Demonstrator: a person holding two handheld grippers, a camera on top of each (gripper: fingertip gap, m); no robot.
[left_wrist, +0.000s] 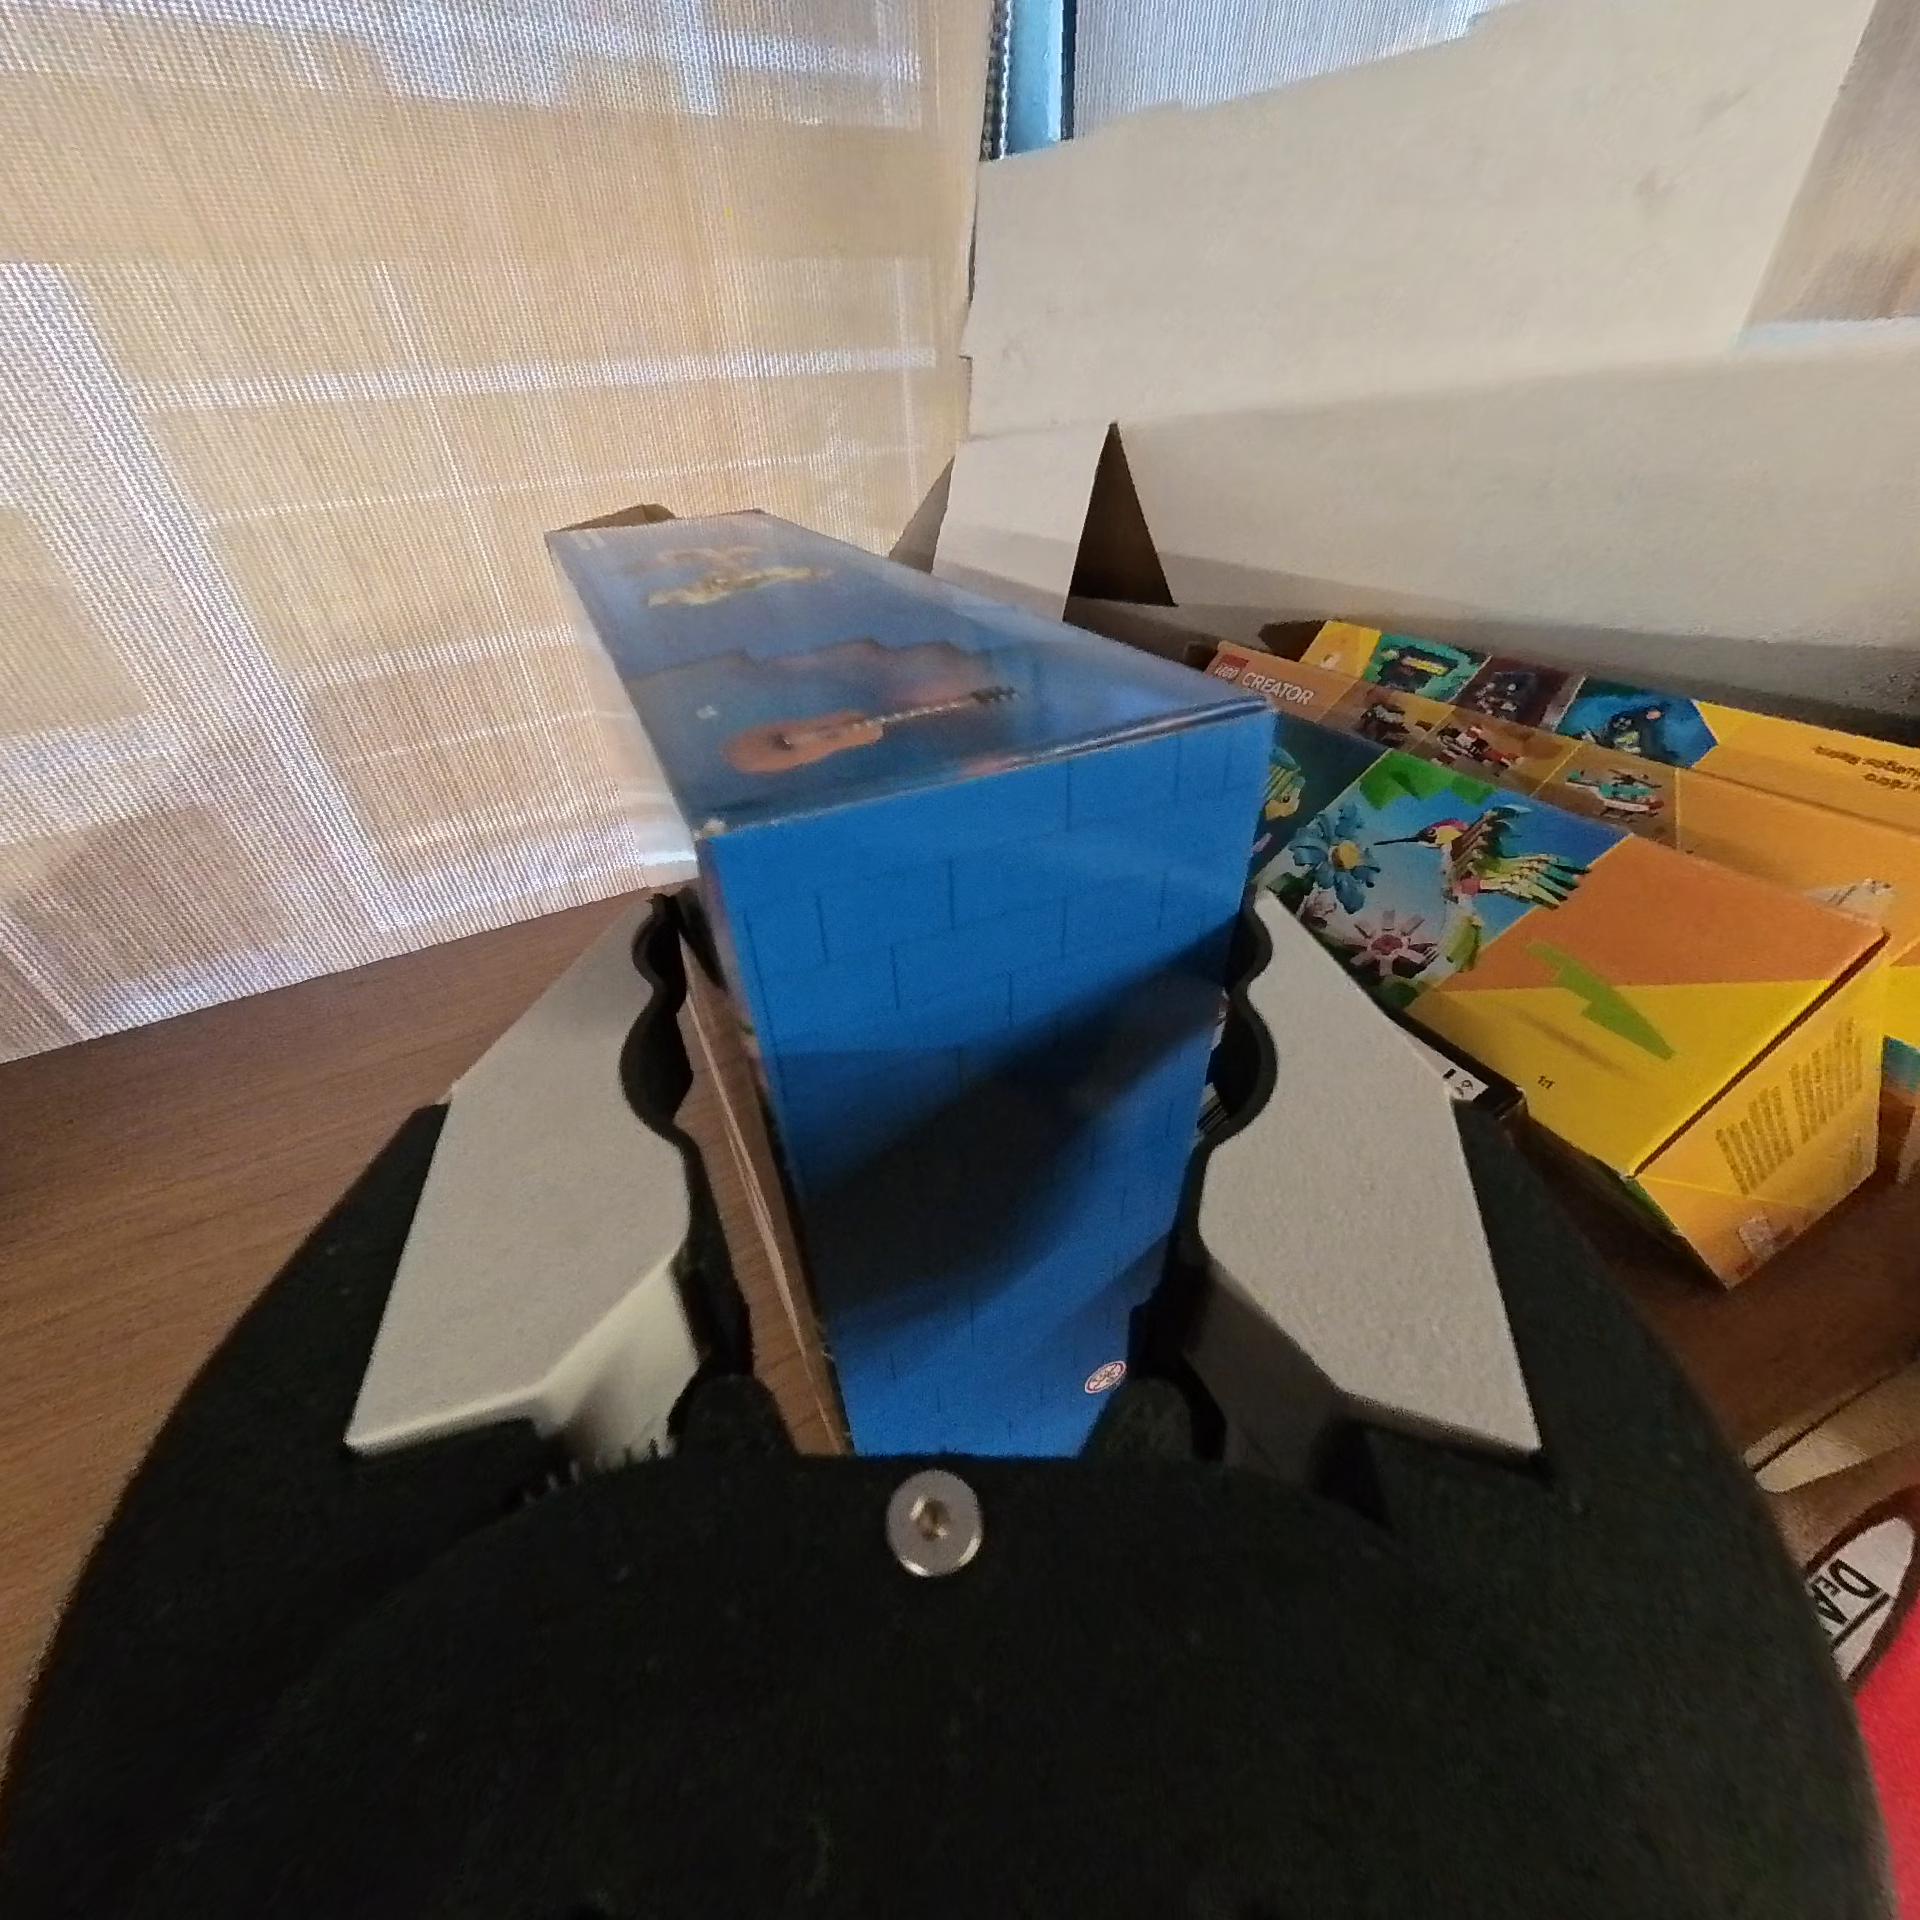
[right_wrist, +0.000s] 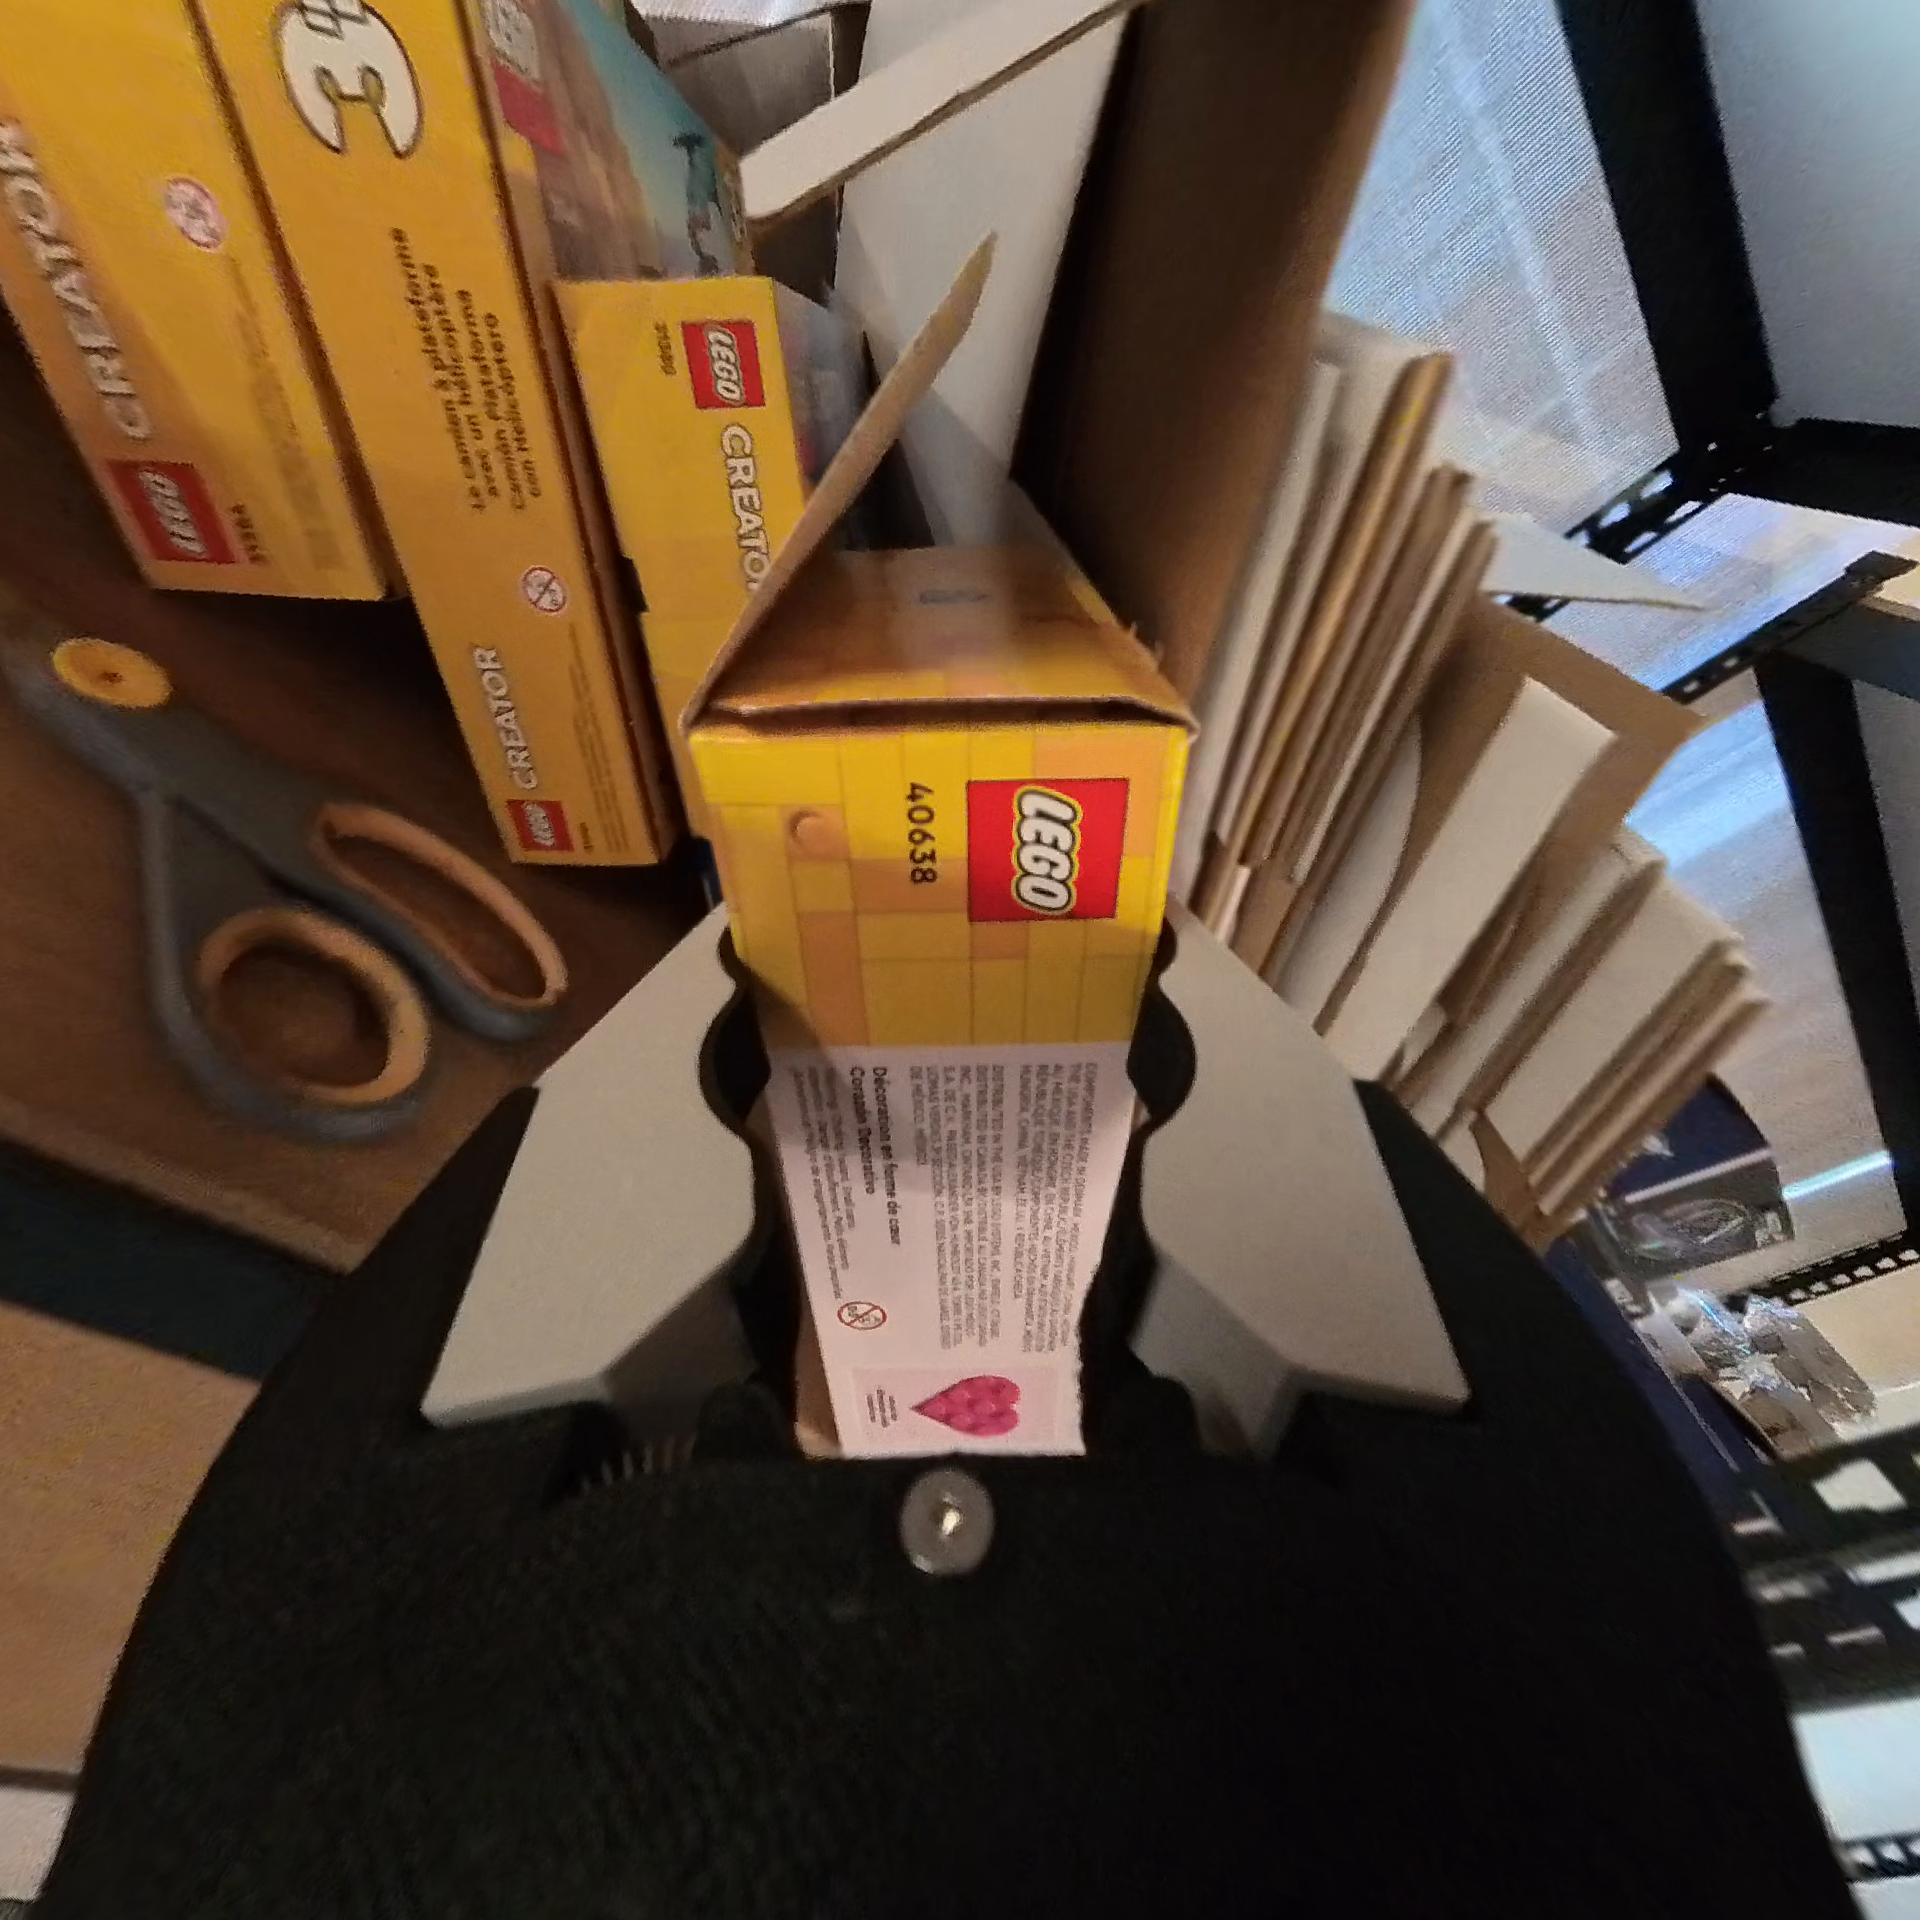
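Note:
My left gripper (left_wrist: 961, 935) is shut on a long blue toy-brick box (left_wrist: 997, 1039) with a guitar picture on its top face. It holds the box on edge above a brown wooden table (left_wrist: 208, 1143). My right gripper (right_wrist: 945, 977) is shut on a small yellow toy-brick box (right_wrist: 935, 883) with a red logo and a white label. The far end flap of this box stands open. The yellow box is held near a tall white-and-brown cardboard carton (right_wrist: 1143, 312).
Several yellow toy boxes (left_wrist: 1610, 987) lie to the right of the blue box, in front of an open white carton (left_wrist: 1455, 312). In the right wrist view, more yellow boxes (right_wrist: 416, 416), grey-and-orange scissors (right_wrist: 291, 935) and a stack of flat cardboard (right_wrist: 1455, 831) surround the held box.

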